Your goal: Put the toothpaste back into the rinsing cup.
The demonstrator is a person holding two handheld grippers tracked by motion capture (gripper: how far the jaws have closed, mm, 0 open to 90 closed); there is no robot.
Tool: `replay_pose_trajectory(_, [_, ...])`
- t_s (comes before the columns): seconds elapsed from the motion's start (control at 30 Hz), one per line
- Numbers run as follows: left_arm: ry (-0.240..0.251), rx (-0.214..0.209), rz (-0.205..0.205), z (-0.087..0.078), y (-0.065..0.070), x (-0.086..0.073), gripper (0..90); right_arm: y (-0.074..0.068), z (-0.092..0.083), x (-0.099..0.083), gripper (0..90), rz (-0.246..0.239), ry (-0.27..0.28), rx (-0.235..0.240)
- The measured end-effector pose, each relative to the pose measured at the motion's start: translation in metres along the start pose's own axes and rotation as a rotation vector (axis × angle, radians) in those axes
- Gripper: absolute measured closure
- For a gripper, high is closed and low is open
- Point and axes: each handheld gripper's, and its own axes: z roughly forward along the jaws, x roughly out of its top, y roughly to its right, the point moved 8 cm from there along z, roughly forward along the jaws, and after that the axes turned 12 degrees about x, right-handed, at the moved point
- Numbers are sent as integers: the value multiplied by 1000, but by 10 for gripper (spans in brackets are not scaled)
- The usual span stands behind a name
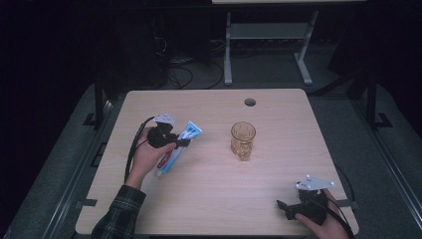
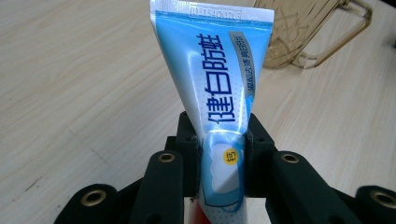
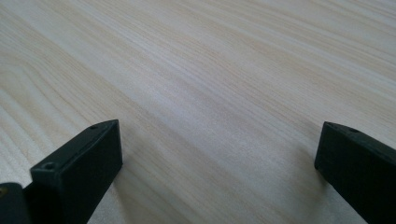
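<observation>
Cup [image 1: 243,140]: amber, see-through, upright on the table [image 1: 209,209], roughly mid-table, just below the cable hole [image 1: 250,102] in the far edge. Nothing visible inside it from the high view; in my left gripper view its ribbed wall and handle [image 2: 306,35] sit at top right, interior not readable there. Tube [image 1: 177,147]: blue-and-white toothpaste tube, left of the cup and apart from it, no contact. My left gripper [image 1: 182,143] is clamped on the tube; in the left gripper view both black jaws press its sides around the lower-middle, the body pinches in at that spot, and the flat crimped end [image 2: 212,11] sticks out past the jaws toward the cup. The red cap end runs back under the gripper, toward my left hand [image 1: 145,158]. From the high view the tube lies at a slant, crimp end up-right toward the cup, other end down-left; can't tell whether the low end touches the table or hangs just off it. My right gripper [image 1: 282,206] is well right of and nearer to me than the cup, close to the near edge of the table, held in my right hand [image 1: 326,224]. Its jaws stand wide apart in the right gripper view, bare wood grain between them, nothing held.
</observation>
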Motion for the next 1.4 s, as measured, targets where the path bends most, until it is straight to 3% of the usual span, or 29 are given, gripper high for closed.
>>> replay_pose_trajectory(0.47, [80, -8, 4, -11, 5, 21, 730, 0, 0, 0, 2, -7, -1, 6])
replay_pose_trajectory(0.67, [89, -4, 27, -16, 8, 33, 731, 0, 0, 0, 2, -8, -1, 6])
replay_pose_trajectory(1.4, [159, -42, 47, -22, 23, 68, 730, -1, 0, 0, 2, -13, -3, 12])
